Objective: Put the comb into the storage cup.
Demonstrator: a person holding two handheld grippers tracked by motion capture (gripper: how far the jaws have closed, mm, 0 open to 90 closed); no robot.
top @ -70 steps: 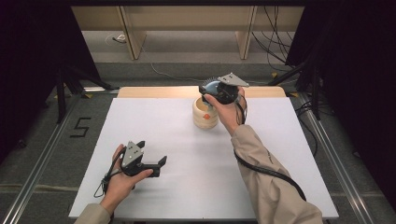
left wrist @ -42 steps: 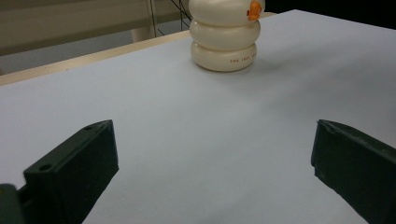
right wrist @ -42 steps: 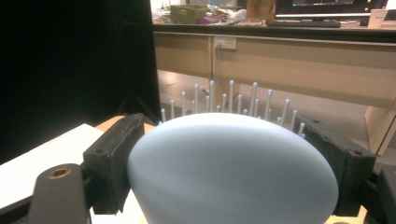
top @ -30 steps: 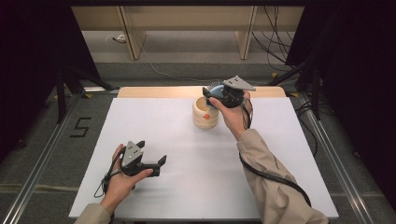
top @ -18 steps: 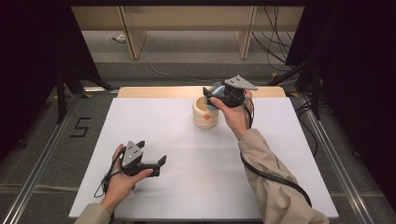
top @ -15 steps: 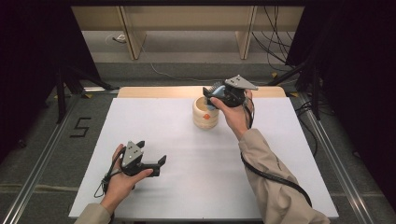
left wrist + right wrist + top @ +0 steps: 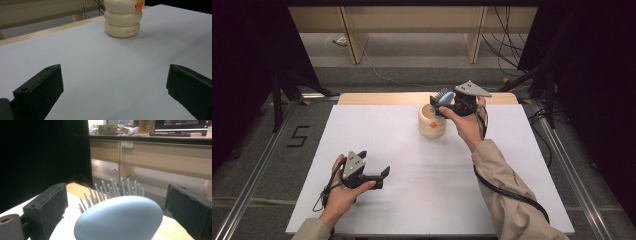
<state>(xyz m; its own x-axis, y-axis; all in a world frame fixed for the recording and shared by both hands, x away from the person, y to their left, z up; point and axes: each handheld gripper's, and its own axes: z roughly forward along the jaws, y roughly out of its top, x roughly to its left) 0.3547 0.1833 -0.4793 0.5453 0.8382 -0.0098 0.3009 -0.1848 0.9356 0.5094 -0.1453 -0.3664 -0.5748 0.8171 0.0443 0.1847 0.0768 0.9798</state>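
The blue hairbrush (image 7: 118, 218) stands in the cream holder (image 7: 431, 121), between the right gripper (image 7: 443, 103) jaws, which have just been opening and stand apart from it

Both forearms wear beige long sleeves. Each hand carries a black two-fingered gripper, left gripper (image 7: 371, 176) and right gripper (image 7: 441, 103), topped by a grey three-cornered plate and trailing a black cable. The blocky black fingers (image 7: 40, 87) show small round screw holes.

Lab/office recording setup: white worktop (image 7: 412, 200) boxed in by black curtains (image 7: 247, 75), aluminium floor rails (image 7: 562, 155), loose cables (image 7: 507, 45). Beyond worktop: office desks (image 7: 155, 152) with monitor (image 7: 182, 123) and keyboard (image 7: 170, 134).
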